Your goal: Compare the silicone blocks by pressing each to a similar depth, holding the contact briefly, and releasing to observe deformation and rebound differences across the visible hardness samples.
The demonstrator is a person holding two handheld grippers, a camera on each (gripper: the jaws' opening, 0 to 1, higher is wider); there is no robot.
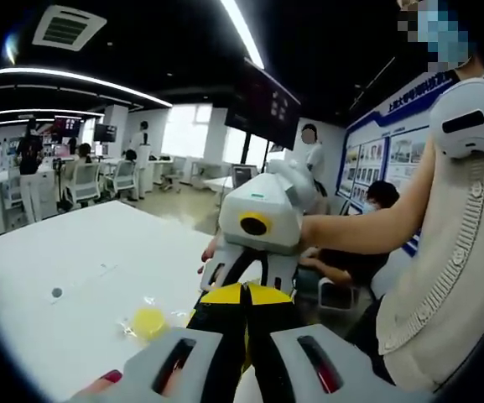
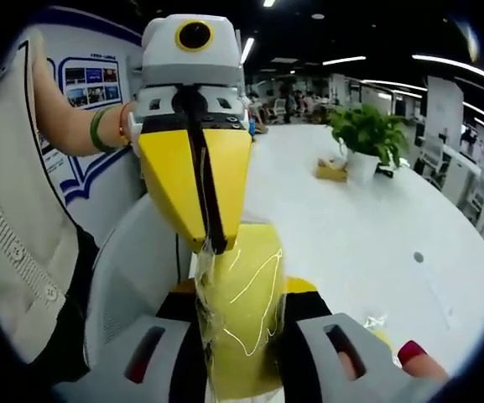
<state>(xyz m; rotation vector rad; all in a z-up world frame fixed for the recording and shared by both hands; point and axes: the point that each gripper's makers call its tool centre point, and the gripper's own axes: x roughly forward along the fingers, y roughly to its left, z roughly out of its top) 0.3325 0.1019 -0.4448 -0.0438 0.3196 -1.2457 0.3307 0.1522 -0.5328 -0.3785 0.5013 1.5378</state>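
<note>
A yellow silicone block [image 2: 243, 323] in clear plastic wrap stands between the black jaws of my right gripper [image 2: 242, 294], which is shut on it. My left gripper [image 2: 212, 242] comes down from above with its yellow jaws shut, and its tip pinches the top edge of the wrap. In the left gripper view my left gripper [image 1: 243, 290] points at the white body of my right gripper [image 1: 252, 280], tip to tip above the table's edge. A second yellow block [image 1: 148, 321], round and bagged in plastic, lies on the white table [image 1: 82, 269].
A potted plant [image 2: 363, 134] and a small tan box [image 2: 332, 170] stand far down the long table [image 2: 351, 227]. A person's bare arm [image 1: 367, 227] reaches in from the right. Seated people, chairs and desks fill the room behind.
</note>
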